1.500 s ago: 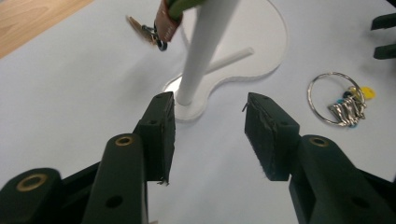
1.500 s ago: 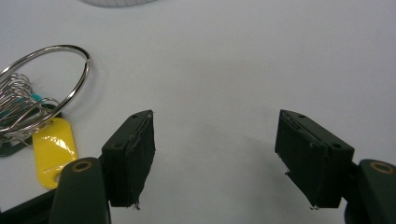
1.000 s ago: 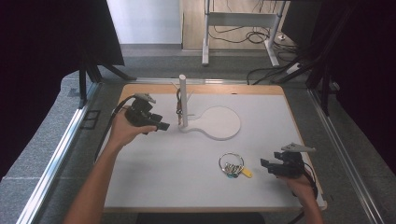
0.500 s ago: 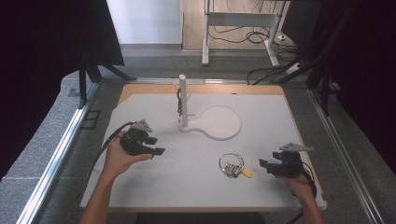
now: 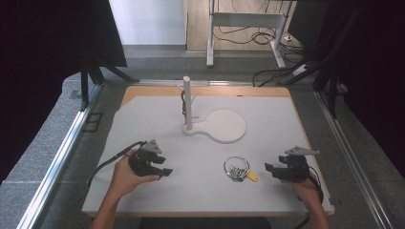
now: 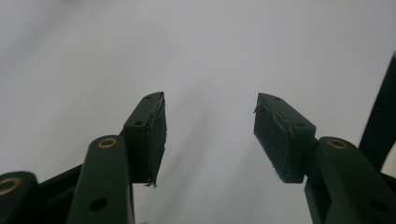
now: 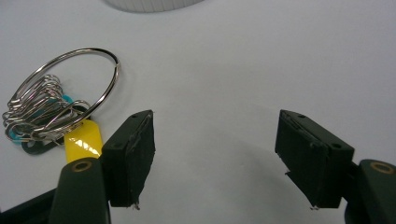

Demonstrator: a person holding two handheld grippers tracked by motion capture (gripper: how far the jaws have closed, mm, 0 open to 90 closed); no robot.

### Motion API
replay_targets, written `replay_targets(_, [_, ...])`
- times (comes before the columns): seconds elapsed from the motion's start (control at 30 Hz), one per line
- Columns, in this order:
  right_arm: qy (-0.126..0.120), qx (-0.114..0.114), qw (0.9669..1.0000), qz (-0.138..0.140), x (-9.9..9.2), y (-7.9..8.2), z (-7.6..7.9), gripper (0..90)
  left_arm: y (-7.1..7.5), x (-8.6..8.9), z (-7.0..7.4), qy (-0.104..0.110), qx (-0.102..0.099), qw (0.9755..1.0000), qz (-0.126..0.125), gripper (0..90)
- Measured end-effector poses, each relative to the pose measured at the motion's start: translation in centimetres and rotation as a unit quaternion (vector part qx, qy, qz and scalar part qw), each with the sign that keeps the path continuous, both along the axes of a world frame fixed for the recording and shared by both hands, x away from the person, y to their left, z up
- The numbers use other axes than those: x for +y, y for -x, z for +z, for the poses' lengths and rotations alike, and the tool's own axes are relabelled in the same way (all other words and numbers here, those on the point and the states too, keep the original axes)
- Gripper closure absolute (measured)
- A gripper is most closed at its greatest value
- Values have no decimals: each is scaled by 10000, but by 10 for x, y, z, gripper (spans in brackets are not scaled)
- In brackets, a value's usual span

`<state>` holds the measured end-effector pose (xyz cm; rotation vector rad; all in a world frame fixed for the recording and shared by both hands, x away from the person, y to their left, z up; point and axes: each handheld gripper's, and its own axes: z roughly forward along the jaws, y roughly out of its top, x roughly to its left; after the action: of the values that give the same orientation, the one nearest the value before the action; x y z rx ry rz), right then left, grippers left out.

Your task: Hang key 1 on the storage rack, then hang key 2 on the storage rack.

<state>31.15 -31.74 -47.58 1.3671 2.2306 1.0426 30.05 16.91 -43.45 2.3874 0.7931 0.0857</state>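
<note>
A metal key ring [image 5: 237, 168] with several clips and a yellow tag [image 5: 251, 176] lies flat on the white table top, front right of centre. My right gripper [image 5: 270, 169] rests on the table just right of it, open and holding nothing. The right gripper view has the ring [image 7: 70, 88] and yellow tag [image 7: 84, 142] beside the left jaw of that gripper [image 7: 215, 158]. My left gripper [image 5: 164, 171] sits low at the front left, open over bare table, and its own view [image 6: 210, 135] has nothing between the jaws.
A white stand with an upright post [image 5: 187, 102] and a round flat base [image 5: 224, 125] stands at the table's middle back; its base edge [image 7: 149, 4] is also seen ahead of the right gripper. Metal rails [image 5: 57, 157] run along the table's sides.
My left hand has drawn back from near the post toward the front left of the table and come down lower. The right hand and the key ring have stayed put.
</note>
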Motion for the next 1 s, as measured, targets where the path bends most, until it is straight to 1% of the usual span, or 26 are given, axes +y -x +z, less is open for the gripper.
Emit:
replay_targets(0.07, [0,11,10000,-7,0,0,0,286,1,-2,-3,-35,0,10000,9,445])
replay_targets(0.17, [8,-6,10000,14,1,0,1,286,1,-2,-3,-34,-6,10000,36,445])
replay_targets(0.2, [8,-17,10000,8,1,0,2,286,2,-1,-2,-39,-40,10000,27,445])
replay_targets(0.27, [-7,-114,9999,3,0,3,9,288,4,1,0,48,-59,10000,64,443])
replay_targets(0.3, [-1,-145,9999,5,0,4,11,288,4,1,0,48,-59,10000,64,439])
replay_targets(0.33, [-3,-167,9999,-4,0,4,13,289,5,2,0,-10,-55,10000,34,439])
replay_targets(0.4, [16,-160,9999,-11,-1,4,14,292,6,1,-1,-49,-67,9999,57,439])
replay_targets(0.47, [42,-114,9999,0,0,4,15,296,6,1,-1,26,-46,10000,40,440])
replay_targets(0.57, [29,-73,10000,5,2,3,16,317,5,1,-2,27,-34,10000,21,440])
replay_targets(0.6, [17,-47,10000,36,6,2,19,339,4,1,-4,142,66,9999,19,441])
replay_targets(0.63, [17,-47,10000,36,6,2,19,339,4,1,-4,142,66,9999,19,440])
replay_targets(0.67, [77,21,9998,159,10,1,23,349,3,3,-9,234,194,9995,75,440])
replay_targets(0.7, [109,66,9997,222,12,1,25,355,2,5,-11,163,189,9996,120,441])
replay_targets(0.73, [122,110,9995,280,14,0,27,361,2,5,-11,42,127,9998,118,441])
replay_targets(0.77, [122,110,9995,280,14,0,27,361,2,5,-11,42,127,9998,118,442])
replay_targets(0.8, [170,203,9988,401,18,-1,31,375,2,7,-10,74,99,9999,115,442])
replay_targets(0.87, [307,322,9977,505,23,-4,35,388,1,8,-9,97,95,9999,104,442])
replay_targets(0.9, [307,322,9977,505,23,-4,35,388,1,8,-9,127,82,9998,128,442])
replay_targets(0.93, [457,455,9961,604,30,-8,39,397,0,8,-9,73,78,9999,80,443])
replay_targets(0.97, [457,455,9961,604,30,-8,39,397,0,8,-9,73,78,9999,80,442])
replay_targets(1.0, [537,518,9949,671,34,-10,42,402,0,8,-10,58,84,9999,99,442])
